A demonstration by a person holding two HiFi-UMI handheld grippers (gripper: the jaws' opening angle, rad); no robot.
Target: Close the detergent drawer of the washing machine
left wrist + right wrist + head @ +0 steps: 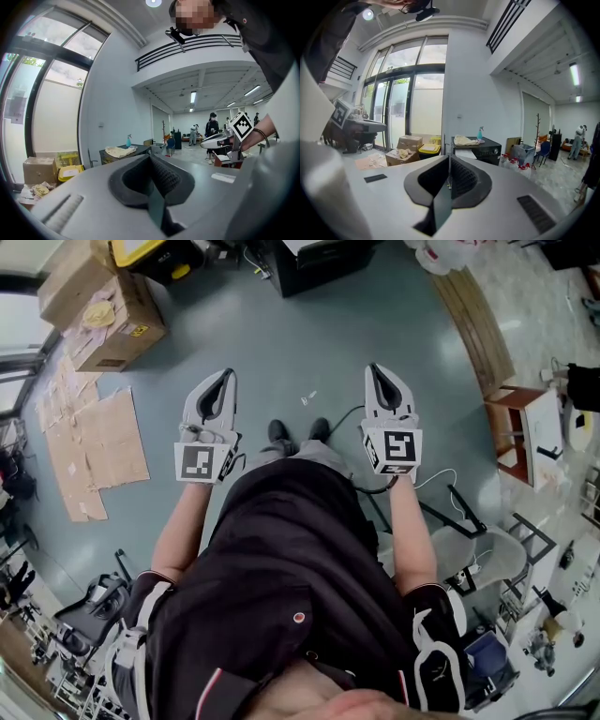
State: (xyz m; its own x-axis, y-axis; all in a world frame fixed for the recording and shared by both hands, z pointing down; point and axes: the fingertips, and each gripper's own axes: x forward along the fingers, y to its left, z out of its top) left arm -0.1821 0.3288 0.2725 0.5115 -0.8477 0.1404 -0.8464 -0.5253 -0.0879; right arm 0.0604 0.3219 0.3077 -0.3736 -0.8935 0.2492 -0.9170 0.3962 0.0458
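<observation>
Standing on the grey floor [281,343], a person holds one pair of tongs in each hand, out in front of the body. The left tongs [226,377] are pressed tight together with nothing in them. The right tongs [374,370] are pressed together too and hold nothing. The washing machine [485,151] is dark and stands well away from both tongs, by the white wall. A cloth [465,140] and a blue spray bottle [479,132] sit on top of it. Its detergent drawer is too small to see well, so open or shut cannot be told. Cardboard boxes [408,143] sit to the left of the machine, by the window.
</observation>
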